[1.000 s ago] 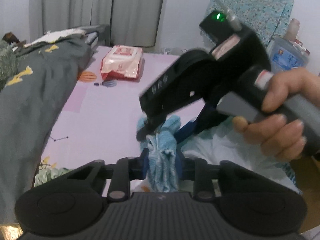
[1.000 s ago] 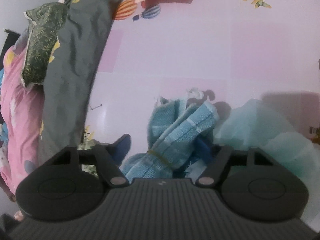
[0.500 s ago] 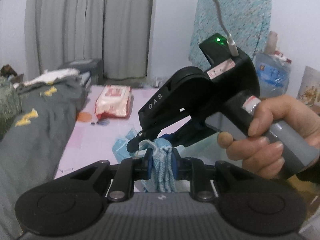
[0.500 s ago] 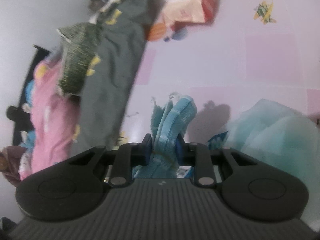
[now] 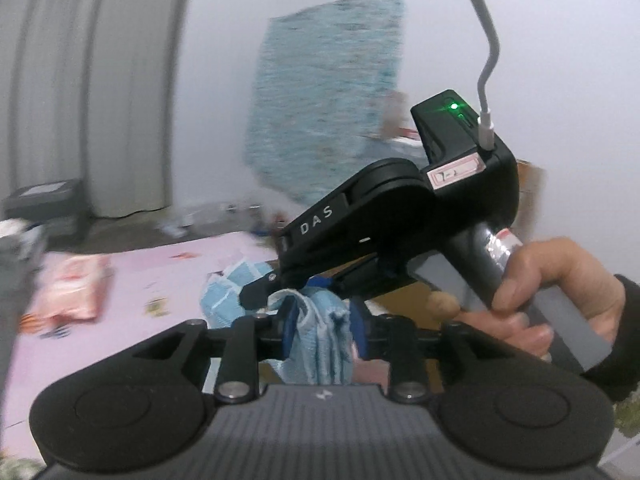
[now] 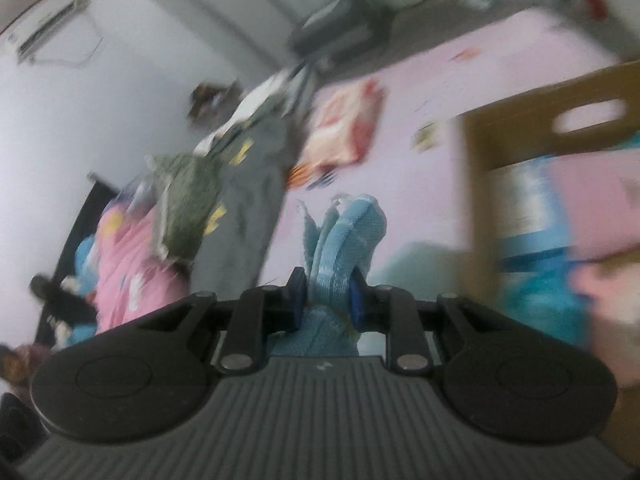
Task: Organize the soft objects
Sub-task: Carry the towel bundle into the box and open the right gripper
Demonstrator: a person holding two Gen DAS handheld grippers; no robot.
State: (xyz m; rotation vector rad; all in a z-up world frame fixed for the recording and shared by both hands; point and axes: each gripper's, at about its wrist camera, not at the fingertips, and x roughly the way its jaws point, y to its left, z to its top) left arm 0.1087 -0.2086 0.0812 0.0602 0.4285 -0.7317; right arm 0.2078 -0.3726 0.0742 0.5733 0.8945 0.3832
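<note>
A light blue knitted cloth (image 5: 324,344) hangs between both grippers, lifted off the pink mat (image 5: 160,272). My left gripper (image 5: 324,320) has the cloth between its blue pads, which still touch it while the jaws are opening. My right gripper (image 5: 264,296), held by a hand (image 5: 540,304), reaches in from the right and pinches the cloth's upper part. In the right wrist view the right gripper (image 6: 326,300) is shut on the same blue cloth (image 6: 344,240), whose folds stick up past the pads.
A cardboard box (image 6: 500,128) with a handle slot stands to the right, with pink and blue fabric inside. A pink-and-white packet (image 5: 68,292) lies on the mat. Grey blanket (image 6: 248,208), green pillow (image 6: 188,200) and pink bedding (image 6: 128,260) pile up on the left.
Both grippers have risen with the blue cloth and tilted upward. The right gripper's jaws closed on the cloth. The cardboard box has come into the right wrist view.
</note>
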